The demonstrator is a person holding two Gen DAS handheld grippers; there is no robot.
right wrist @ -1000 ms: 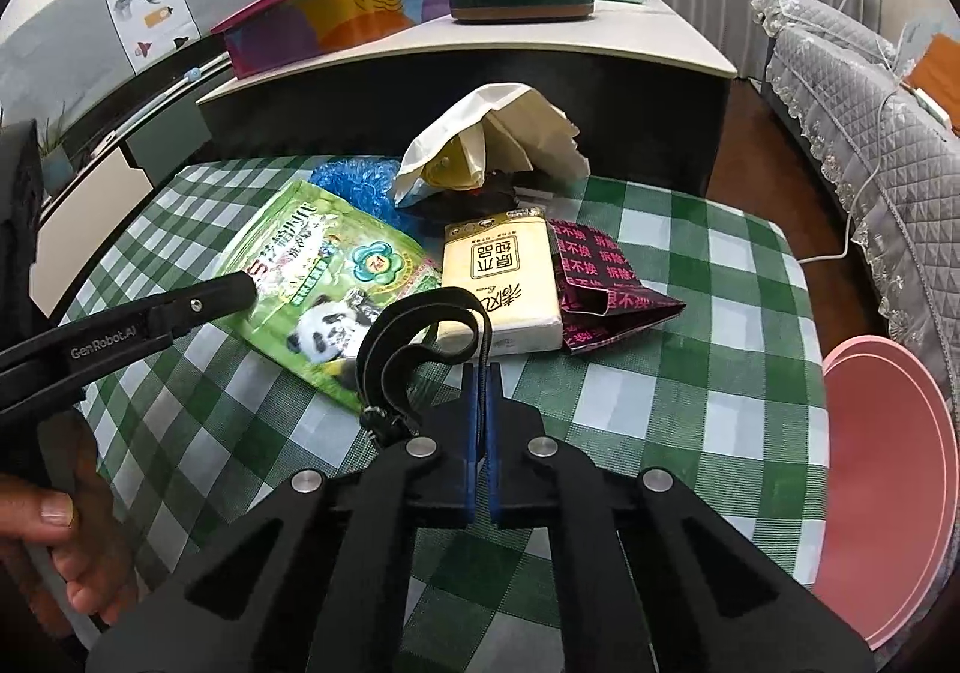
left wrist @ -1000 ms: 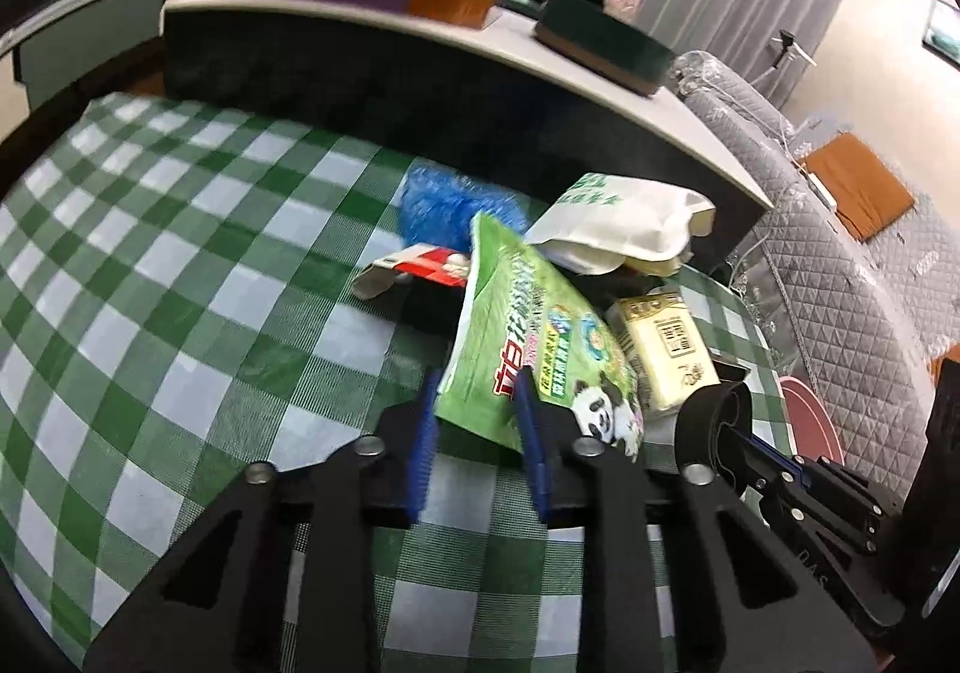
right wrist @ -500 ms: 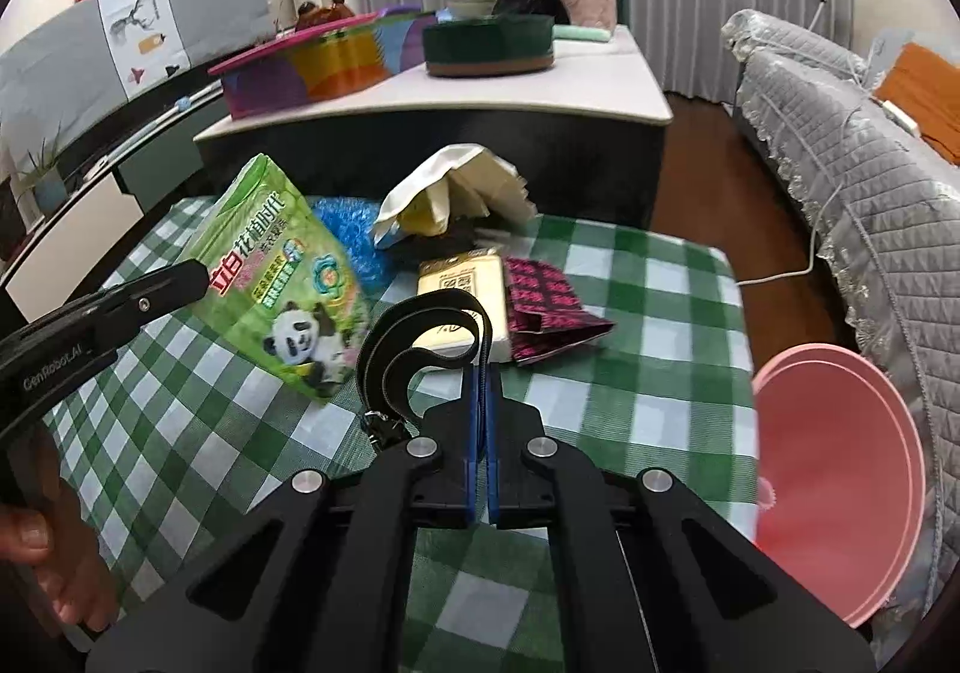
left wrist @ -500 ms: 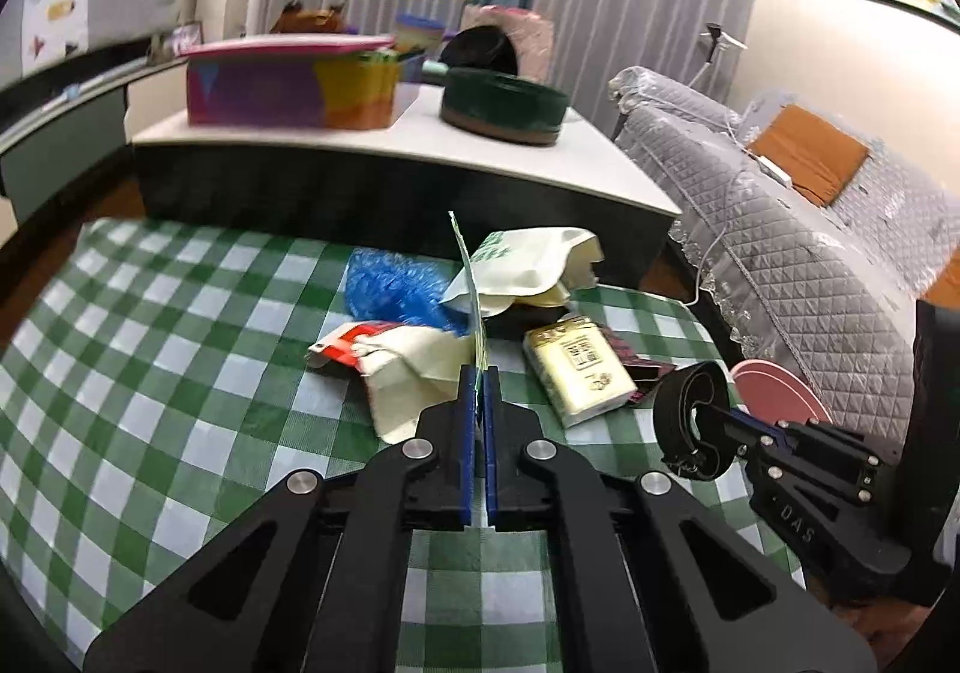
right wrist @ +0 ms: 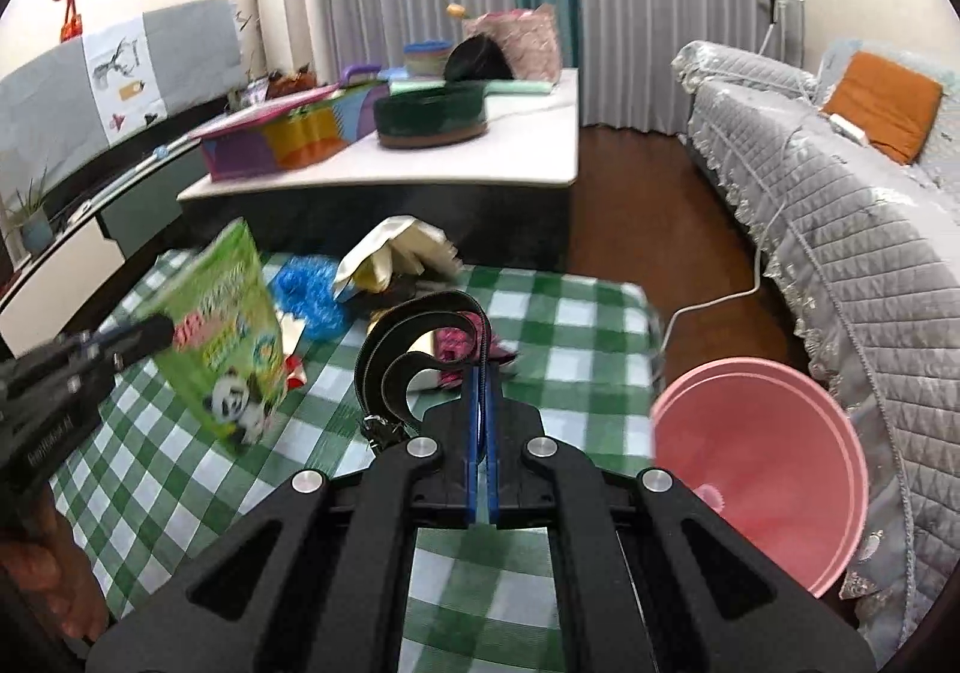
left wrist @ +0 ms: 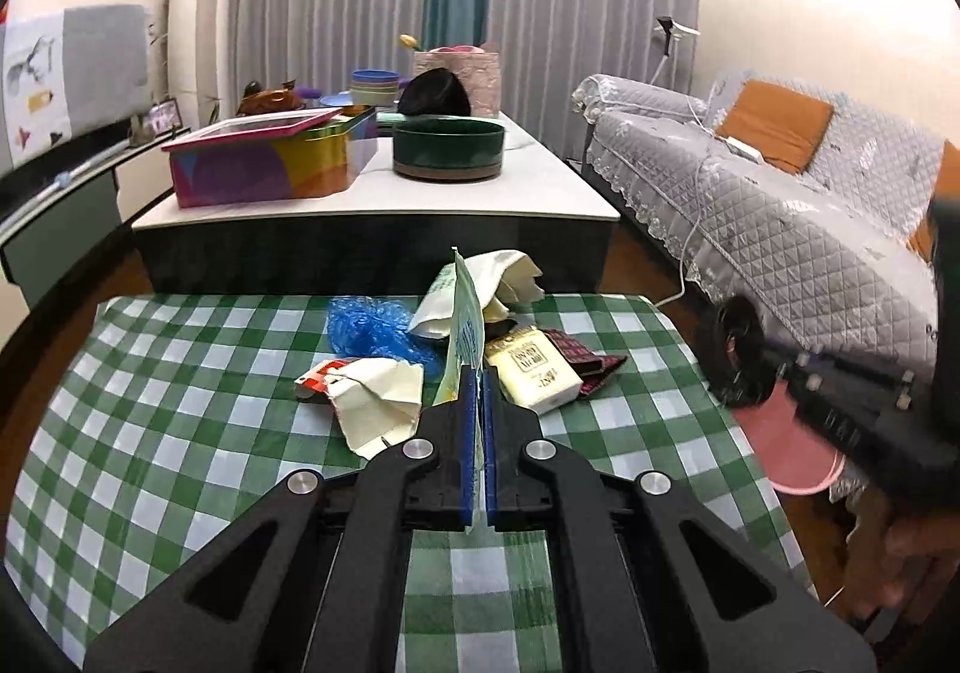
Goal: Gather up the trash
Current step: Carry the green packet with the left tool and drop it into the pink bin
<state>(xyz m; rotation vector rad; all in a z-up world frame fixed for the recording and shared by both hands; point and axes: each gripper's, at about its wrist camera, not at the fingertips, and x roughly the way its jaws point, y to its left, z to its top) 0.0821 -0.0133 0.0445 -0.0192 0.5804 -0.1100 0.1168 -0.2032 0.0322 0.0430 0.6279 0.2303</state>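
Observation:
My left gripper (left wrist: 478,373) is shut on a green panda snack packet (left wrist: 465,325), seen edge-on here and held up off the checked table (left wrist: 180,403). The right wrist view shows the same packet (right wrist: 228,337) hanging in the air from the left gripper (right wrist: 153,337). My right gripper (right wrist: 478,373) is shut on a black strap loop (right wrist: 414,349), also lifted. On the cloth lie a blue crumpled plastic (left wrist: 372,331), a white and red wrapper (left wrist: 366,391), a yellow tissue pack (left wrist: 534,373), a maroon wrapper (left wrist: 588,367) and a white paper bag (left wrist: 498,283).
A pink bin (right wrist: 762,463) stands on the floor off the table's right edge, beside a grey quilted sofa (right wrist: 840,229). Behind the checked table a low white-topped table (left wrist: 540,193) carries a colourful tin (left wrist: 270,162) and a dark green bowl (left wrist: 447,147).
The left jaws closed on the green packet and lifted it off the cloth, turning it edge-on. Both grippers rose and pulled back. The right gripper kept its hold on the strap.

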